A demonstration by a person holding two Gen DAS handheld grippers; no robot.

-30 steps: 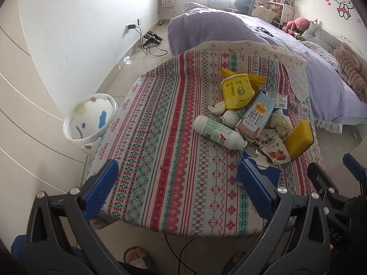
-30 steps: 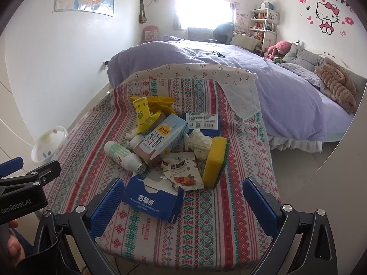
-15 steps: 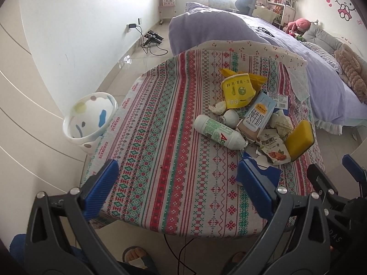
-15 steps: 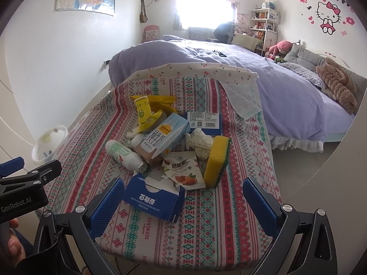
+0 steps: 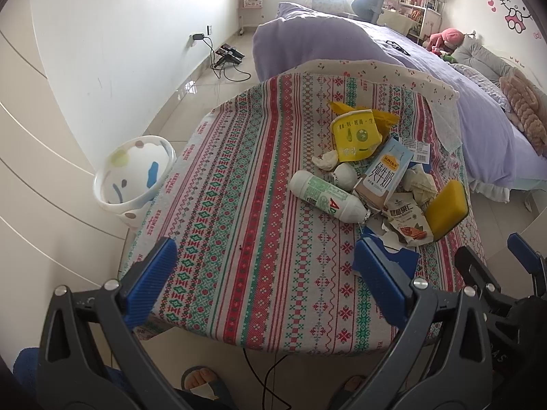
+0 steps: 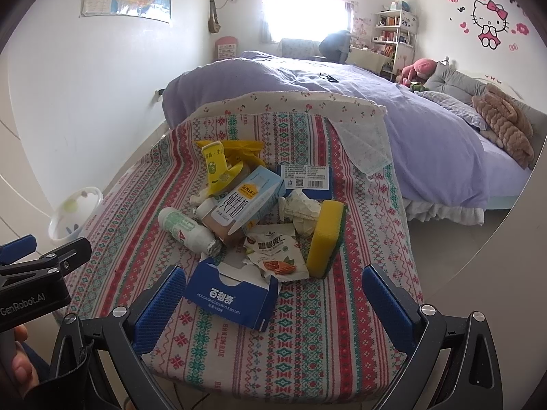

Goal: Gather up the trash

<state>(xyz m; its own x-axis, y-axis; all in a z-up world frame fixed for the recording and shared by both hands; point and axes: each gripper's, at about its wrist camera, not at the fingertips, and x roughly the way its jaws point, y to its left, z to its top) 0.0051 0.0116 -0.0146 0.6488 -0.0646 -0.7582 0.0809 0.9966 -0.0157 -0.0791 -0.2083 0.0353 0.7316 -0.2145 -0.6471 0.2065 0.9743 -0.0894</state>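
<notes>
Both tools gape empty; only right tool view shows blue box whole.

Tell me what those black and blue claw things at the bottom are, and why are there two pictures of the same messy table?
Those are tongs that a person holds, one in each hand, with no robot arm. Each has a small camera looking out along its two blue-tipped fingers, which gives two pictures of one table. One picture comes from the left tongs, the other from the right tongs. Both are wide open and hold nothing. On the striped tablecloth lies a pile of trash: a white bottle, a milk carton, a yellow pouch, a torn snack wrapper, crumpled tissue, a yellow sponge and a torn blue box. On the floor beside the table stands a white bin for the trash.
</notes>
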